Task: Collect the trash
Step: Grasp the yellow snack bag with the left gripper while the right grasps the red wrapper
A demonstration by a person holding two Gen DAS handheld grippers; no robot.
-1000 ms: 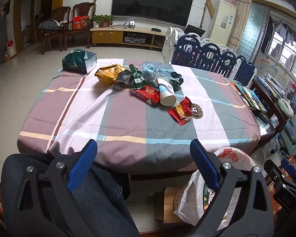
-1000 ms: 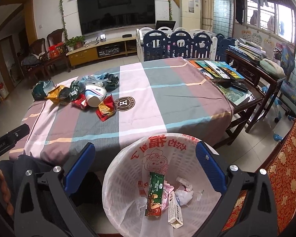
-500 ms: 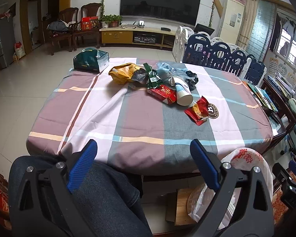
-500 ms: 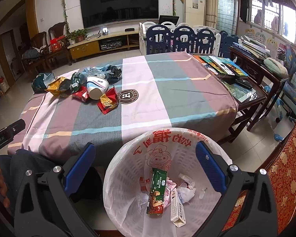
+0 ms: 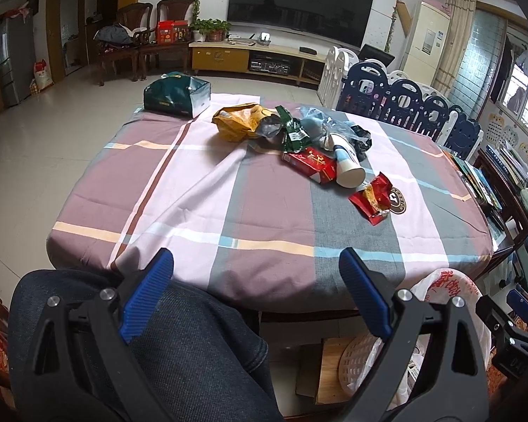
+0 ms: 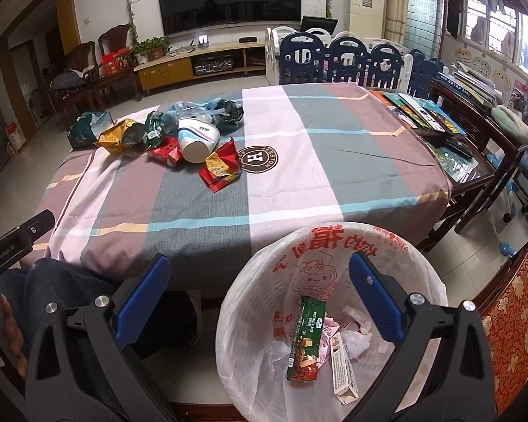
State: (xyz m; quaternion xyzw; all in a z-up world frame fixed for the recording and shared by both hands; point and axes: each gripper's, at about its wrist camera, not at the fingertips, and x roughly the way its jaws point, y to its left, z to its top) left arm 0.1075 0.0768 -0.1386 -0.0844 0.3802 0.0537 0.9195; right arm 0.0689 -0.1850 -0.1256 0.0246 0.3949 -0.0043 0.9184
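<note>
A heap of trash lies at the far side of the striped tablecloth (image 5: pixel 250 207): a yellow bag (image 5: pixel 241 121), a green wrapper (image 5: pixel 294 137), a red packet (image 5: pixel 311 165), a tipped paper cup (image 5: pixel 348 165) and a red snack wrapper (image 5: pixel 375 197). The same cup (image 6: pixel 197 139) and red snack wrapper (image 6: pixel 221 165) show in the right wrist view. My left gripper (image 5: pixel 256 267) is open and empty at the table's near edge. My right gripper (image 6: pixel 258 272) is open and empty above the white bin (image 6: pixel 264 274), whose bag holds a green wrapper (image 6: pixel 306 337) and other scraps.
A person's leg in dark jeans (image 5: pixel 165 344) fills the space under my left gripper. A green box (image 5: pixel 176 95) stands at the table's far left corner. Books (image 6: pixel 422 112) cover a side table on the right. Blue and white play fencing (image 6: pixel 338 59) stands behind.
Both views have drifted a little: the trash heap has slid rightward in the left wrist view, and the table sits slightly nearer in the right wrist view. Both grippers stay open and empty.
</note>
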